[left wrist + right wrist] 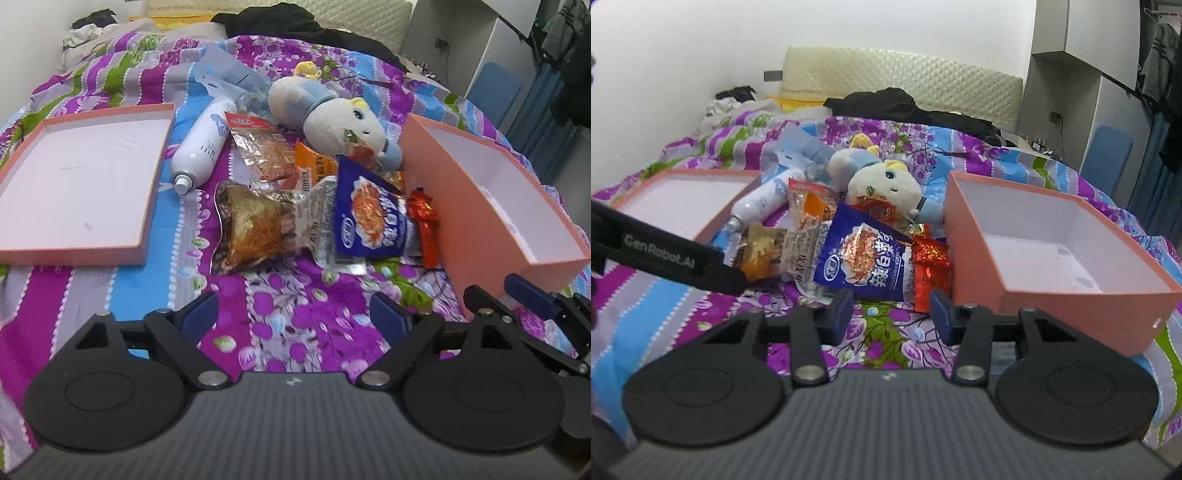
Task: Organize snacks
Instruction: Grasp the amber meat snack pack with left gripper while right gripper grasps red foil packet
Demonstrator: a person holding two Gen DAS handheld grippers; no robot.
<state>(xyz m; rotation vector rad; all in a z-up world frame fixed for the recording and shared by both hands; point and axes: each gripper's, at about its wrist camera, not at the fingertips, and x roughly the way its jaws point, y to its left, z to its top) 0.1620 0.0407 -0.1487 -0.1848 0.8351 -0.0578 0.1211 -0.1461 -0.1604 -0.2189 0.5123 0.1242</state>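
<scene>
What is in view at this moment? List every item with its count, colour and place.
deep box: 1, pink, empty, right of the pile
shallow box lid: 1, pink, left
blue snack bag: 1, front of pile
brown snack pack: 1, clear wrap, left of the blue bag
red foil snack: 1, against the deep box
orange snack packs: two or more, behind
spray bottle: 1, white, lying down
plush toy: 1, grey-blue, behind
bedspread: 1, purple floral
left gripper: black, open, empty
right gripper: black, open, empty
</scene>
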